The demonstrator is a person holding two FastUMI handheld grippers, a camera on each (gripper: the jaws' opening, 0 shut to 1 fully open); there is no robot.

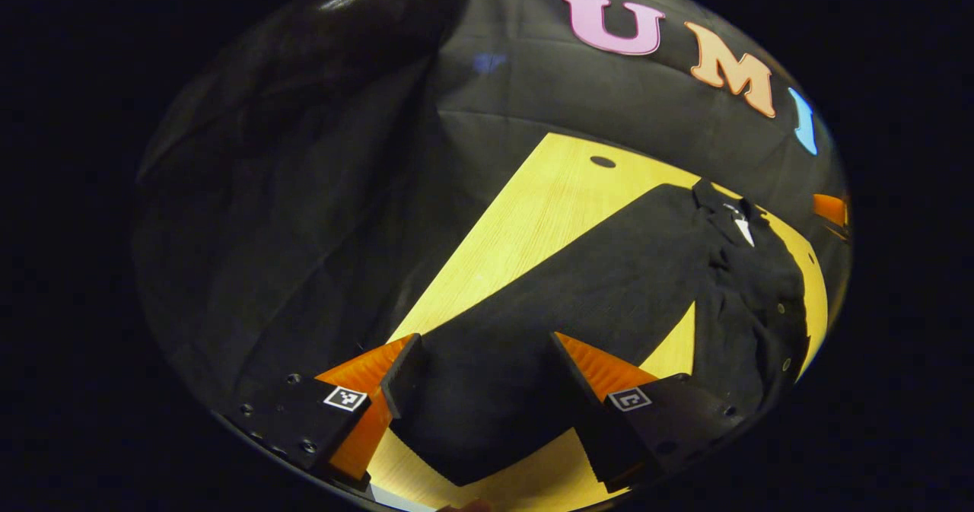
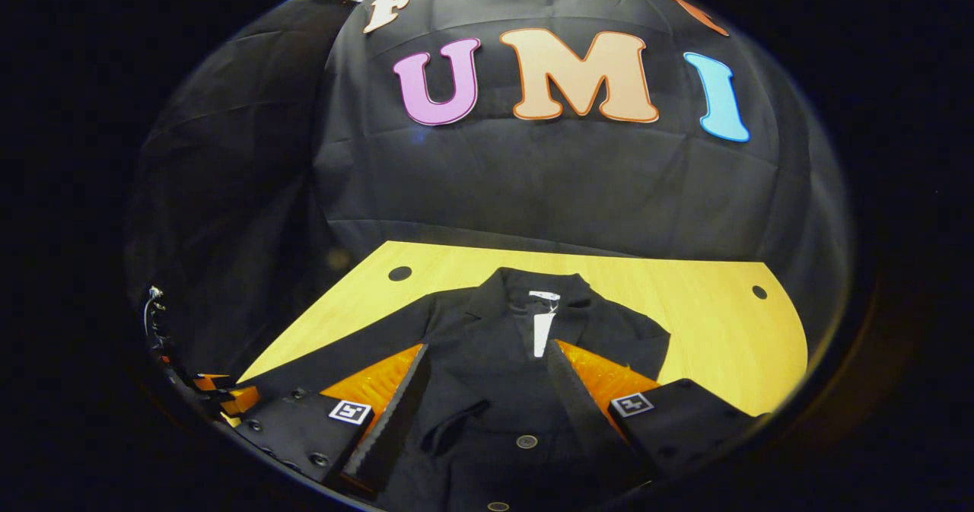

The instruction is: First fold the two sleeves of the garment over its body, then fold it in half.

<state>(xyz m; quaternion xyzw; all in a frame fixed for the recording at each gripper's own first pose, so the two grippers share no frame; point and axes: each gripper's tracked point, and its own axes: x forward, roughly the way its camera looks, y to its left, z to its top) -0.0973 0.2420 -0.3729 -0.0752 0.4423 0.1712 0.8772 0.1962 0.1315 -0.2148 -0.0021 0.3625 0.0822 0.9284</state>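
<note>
A black button-front jacket (image 2: 487, 375) lies flat on the yellow wooden table (image 2: 708, 345), collar and white neck label (image 2: 543, 328) toward the far wall. One long sleeve (image 1: 548, 306) stretches from the shoulder toward me, its cuff end (image 1: 464, 459) near the table's front edge. My left gripper (image 1: 483, 341) is open with a finger on each side of that sleeve, low over it. My right gripper (image 2: 487, 348) is open above the jacket's chest, nothing between its fingers. The jacket body (image 1: 749, 306) lies at the right in the left gripper view.
The table (image 1: 533, 215) has small dark holes (image 2: 399, 273) near its far corners (image 2: 759, 292). Black cloth walls close in behind and to the left. Bare wood shows to the right of the jacket and between sleeve and body (image 1: 677, 345). The other gripper's edge (image 2: 217, 399) shows far left.
</note>
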